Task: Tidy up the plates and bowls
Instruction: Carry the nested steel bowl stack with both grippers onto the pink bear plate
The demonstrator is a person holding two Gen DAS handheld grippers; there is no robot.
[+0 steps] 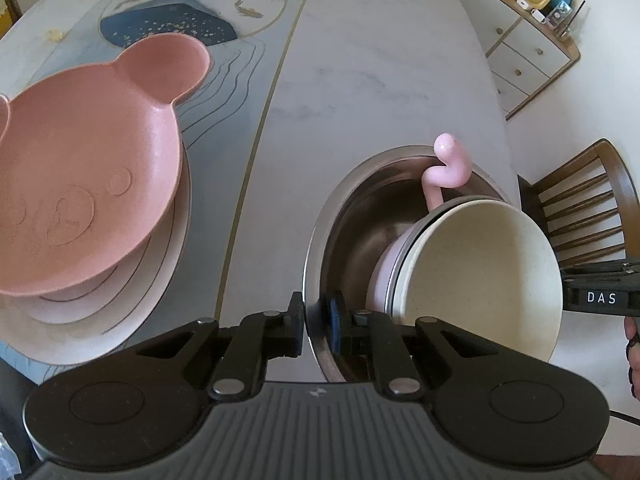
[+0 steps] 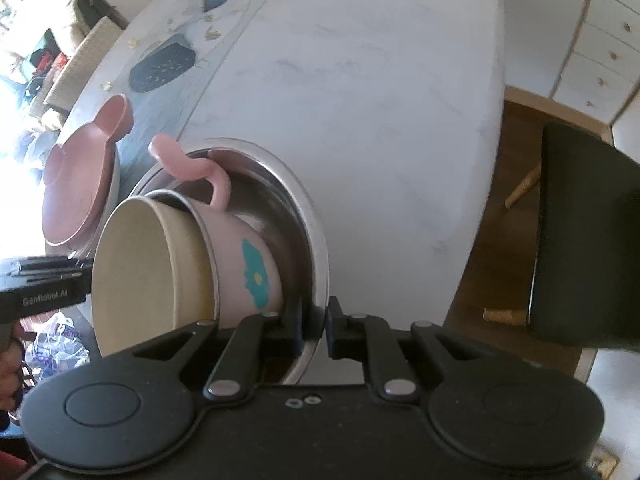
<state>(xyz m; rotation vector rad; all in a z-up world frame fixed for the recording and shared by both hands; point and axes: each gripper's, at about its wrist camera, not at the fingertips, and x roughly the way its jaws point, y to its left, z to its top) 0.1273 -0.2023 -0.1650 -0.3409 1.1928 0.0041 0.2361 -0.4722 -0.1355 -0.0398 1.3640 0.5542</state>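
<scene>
A steel bowl (image 1: 360, 162) stands on the marble table (image 1: 380, 60) and holds a pink mug (image 1: 384, 268) with a curly handle (image 1: 444, 168). A cream bowl (image 1: 480, 272) is nested in the mug, and the pair lies tilted on its side. My left gripper (image 1: 316, 316) is shut on the steel bowl's near-left rim. In the right wrist view, my right gripper (image 2: 316, 324) is shut on the opposite rim of the steel bowl (image 2: 316, 240), beside the mug (image 2: 248, 264) and cream bowl (image 2: 136, 272). A pink bear-shaped plate (image 1: 80, 184) rests on a pale round plate (image 1: 152, 300) to the left.
A patterned blue mat (image 1: 180, 20) covers the table's left half, under the plates. A wooden chair (image 1: 580, 208) and a white drawer cabinet (image 1: 520, 56) stand past the table's right edge. A dark chair seat (image 2: 580, 240) is close on the right.
</scene>
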